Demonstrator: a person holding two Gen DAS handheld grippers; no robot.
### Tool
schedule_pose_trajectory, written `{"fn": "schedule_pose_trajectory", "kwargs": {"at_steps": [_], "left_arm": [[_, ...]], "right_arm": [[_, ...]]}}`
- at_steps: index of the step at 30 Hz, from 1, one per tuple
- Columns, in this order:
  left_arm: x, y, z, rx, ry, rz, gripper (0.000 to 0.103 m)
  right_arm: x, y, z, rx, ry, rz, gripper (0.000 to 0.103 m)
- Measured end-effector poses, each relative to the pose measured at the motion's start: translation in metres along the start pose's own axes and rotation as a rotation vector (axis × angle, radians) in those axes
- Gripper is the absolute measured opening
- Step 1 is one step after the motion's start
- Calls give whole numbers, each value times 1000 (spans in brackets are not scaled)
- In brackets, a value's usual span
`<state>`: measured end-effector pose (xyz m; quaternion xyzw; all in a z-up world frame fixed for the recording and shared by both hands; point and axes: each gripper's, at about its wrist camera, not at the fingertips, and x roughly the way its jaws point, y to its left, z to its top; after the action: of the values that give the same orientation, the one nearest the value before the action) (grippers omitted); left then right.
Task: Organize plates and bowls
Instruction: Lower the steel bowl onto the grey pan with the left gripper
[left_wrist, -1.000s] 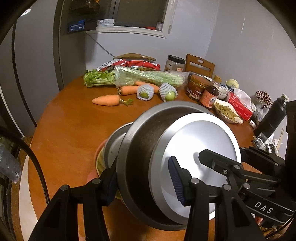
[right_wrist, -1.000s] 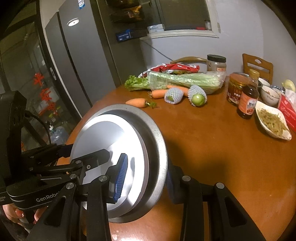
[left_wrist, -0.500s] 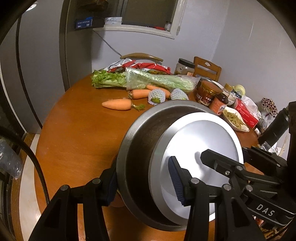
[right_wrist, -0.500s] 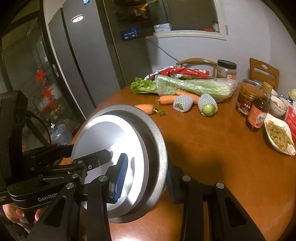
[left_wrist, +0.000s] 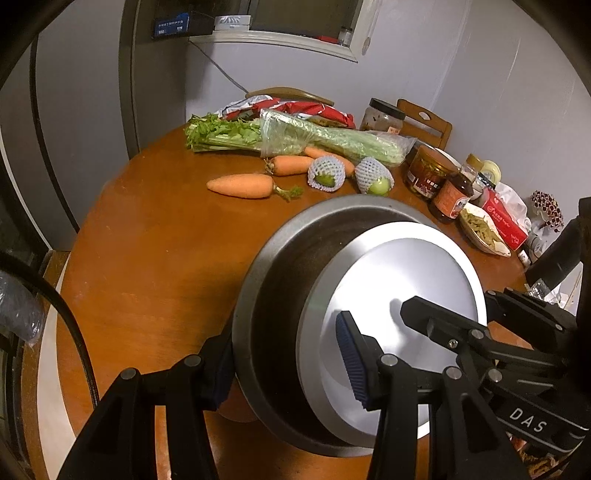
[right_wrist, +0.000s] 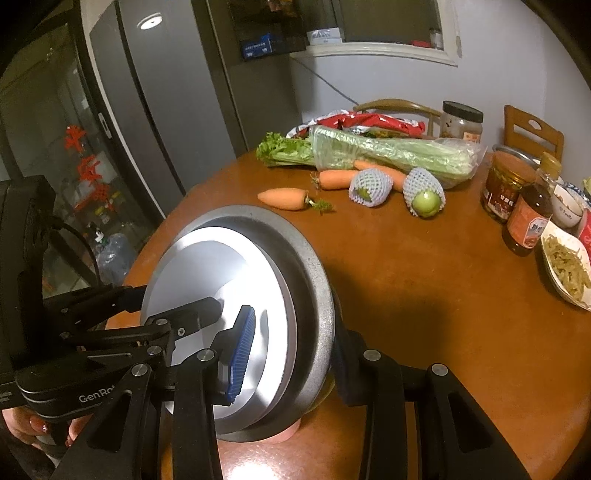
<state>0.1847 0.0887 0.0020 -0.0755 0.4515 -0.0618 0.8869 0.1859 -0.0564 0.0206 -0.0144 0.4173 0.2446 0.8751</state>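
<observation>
A grey steel bowl (left_wrist: 277, 295) with a pale metal plate (left_wrist: 388, 295) lying inside it hangs tilted over the round wooden table (left_wrist: 147, 258). My left gripper (left_wrist: 284, 363) is shut on the bowl's left rim, with one finger outside and the blue pad (left_wrist: 351, 358) inside. On the opposite rim (right_wrist: 314, 288) my right gripper (right_wrist: 295, 362) is shut the same way, its blue pad (right_wrist: 242, 354) against the plate (right_wrist: 207, 273). Each gripper shows in the other's view. A pinkish bowl edge (left_wrist: 236, 408) peeks out beneath; the rest of it is hidden.
Carrots (left_wrist: 240, 186), bagged celery (left_wrist: 325, 142) and two net-wrapped green fruits (right_wrist: 424, 192) lie at the far side. Jars (right_wrist: 506, 184), a sauce bottle (right_wrist: 532, 218) and a dish of food (right_wrist: 569, 266) crowd the right edge. A fridge (right_wrist: 147, 110) stands left.
Both grippers have carried the bowl a little to the left and down. A second steel bowl and a coloured bowl that showed to its left are now covered by it.
</observation>
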Motion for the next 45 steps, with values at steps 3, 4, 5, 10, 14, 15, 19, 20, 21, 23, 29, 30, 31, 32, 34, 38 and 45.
{"fn": "schedule_pose_trajectory", "kwargs": {"at_steps": [3, 4, 5, 10, 14, 15, 19, 20, 21, 23, 29, 30, 31, 32, 34, 38, 45], "left_arm": [[3, -2, -1, 8, 5, 7, 50], [4, -2, -1, 11, 6, 9, 50], [4, -2, -1, 12, 7, 11, 50], [7, -4, 0, 18, 9, 20, 50], [11, -5, -1, 22, 14, 27, 50], [12, -5, -1, 22, 15, 29, 50], [14, -5, -1, 26, 21, 30, 50], [15, -6, -1, 27, 21, 30, 50], [16, -6, -1, 28, 21, 31, 50], [16, -6, -2, 30, 22, 33, 50], [18, -7, -2, 34, 18, 39, 50], [19, -7, -2, 36, 17, 40, 50], [19, -7, -2, 36, 18, 42, 50], [19, -6, -2, 35, 19, 43, 50], [20, -5, -2, 33, 24, 45, 50], [21, -2, -2, 27, 25, 46, 50], [18, -2, -3, 28, 14, 45, 51]], "right_arm": [[4, -3, 0, 2, 9, -5, 40], [5, -3, -1, 2, 10, -6, 40], [6, -3, 0, 2, 11, -7, 40], [9, -4, 0, 1, 19, -9, 40], [12, -3, -1, -15, 23, -27, 40], [12, -3, -1, -16, 24, -30, 40], [16, -5, -2, -11, 32, -34, 40], [16, -5, -2, -11, 33, -36, 40], [17, -5, -3, -12, 34, -38, 40], [18, -6, -4, -13, 35, -45, 40], [20, -6, -5, -13, 35, -53, 40], [20, -6, -5, -11, 34, -54, 40], [21, -6, -5, -11, 35, -54, 40], [21, -5, -6, -11, 36, -56, 40], [22, -5, -6, -13, 40, -71, 40], [24, -6, -6, -15, 43, -85, 40], [24, -5, -5, -16, 41, -91, 41]]}}
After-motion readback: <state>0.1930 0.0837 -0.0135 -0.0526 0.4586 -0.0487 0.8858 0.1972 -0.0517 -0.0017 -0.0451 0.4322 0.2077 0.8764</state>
